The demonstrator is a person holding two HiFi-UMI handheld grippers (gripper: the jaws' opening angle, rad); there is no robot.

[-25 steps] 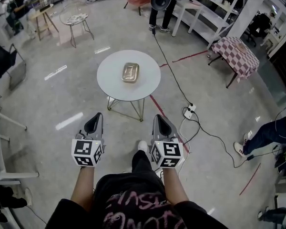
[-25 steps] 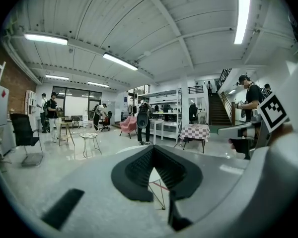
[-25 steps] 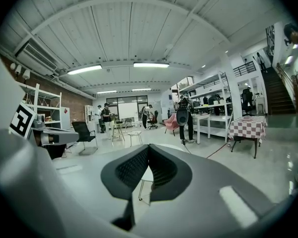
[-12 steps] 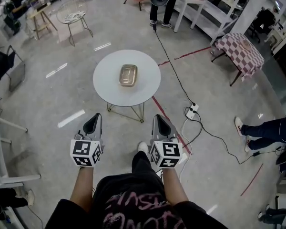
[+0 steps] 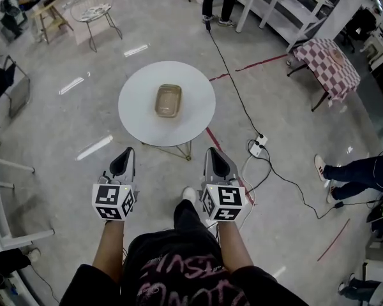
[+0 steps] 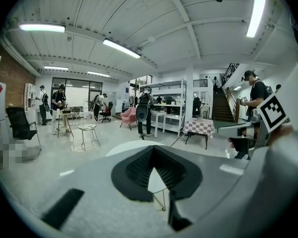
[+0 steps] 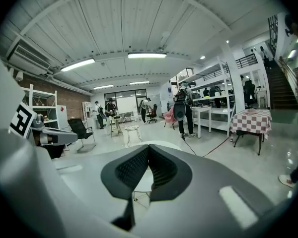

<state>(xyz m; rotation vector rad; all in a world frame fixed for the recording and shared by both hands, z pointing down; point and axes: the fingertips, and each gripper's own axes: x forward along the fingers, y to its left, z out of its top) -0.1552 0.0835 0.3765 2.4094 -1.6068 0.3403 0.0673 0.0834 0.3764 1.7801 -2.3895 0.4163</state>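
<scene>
The left hand-held gripper (image 5: 124, 158) and the right hand-held gripper (image 5: 216, 159) were held side by side above the floor, each with its jaws closed on nothing. The metal tray (image 5: 168, 101) sat mid-tabletop (image 5: 137, 110), well ahead of both. It appeared empty. Judged light, stiff and slick, it is best taken by a rim edge.
</scene>
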